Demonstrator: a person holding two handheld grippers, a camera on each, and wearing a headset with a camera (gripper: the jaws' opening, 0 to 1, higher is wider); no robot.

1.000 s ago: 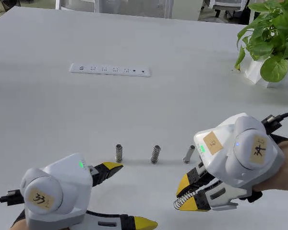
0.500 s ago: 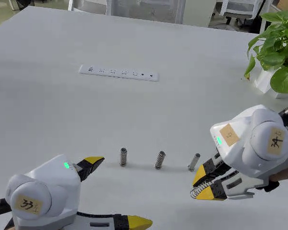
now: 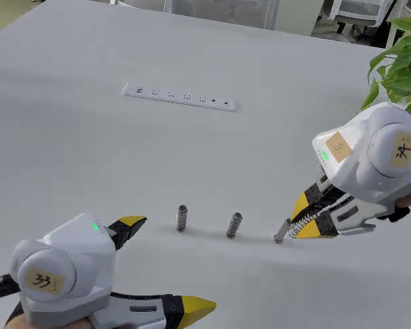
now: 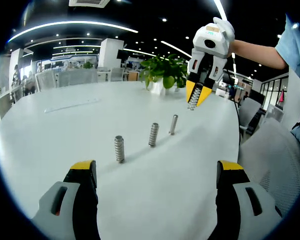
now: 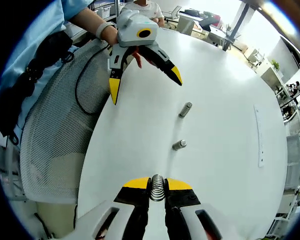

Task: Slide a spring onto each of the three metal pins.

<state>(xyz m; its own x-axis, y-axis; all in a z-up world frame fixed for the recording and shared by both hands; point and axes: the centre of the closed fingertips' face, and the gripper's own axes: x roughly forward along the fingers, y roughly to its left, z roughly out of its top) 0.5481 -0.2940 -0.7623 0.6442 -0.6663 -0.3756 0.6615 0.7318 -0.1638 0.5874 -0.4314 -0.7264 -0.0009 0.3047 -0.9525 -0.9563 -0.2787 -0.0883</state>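
The bare pin [image 3: 280, 233] stands upright, low and right of the middle in the head view, last in a row after two pins with springs [image 3: 181, 218]. The spring [image 3: 300, 225] hangs close by its top, on the right, slanting down toward it. The right claw [image 3: 303, 219] is squeezed tight on the spring. The left claw [image 3: 166, 264], at the lower left, is wide open, holds nothing and is farther away.

The pale table [image 3: 68, 151] carries a white power strip [image 3: 179, 97], two spring-wrapped pins [image 3: 182, 218], one bare pin [image 3: 281, 234] and a potted plant [image 4: 165, 75].
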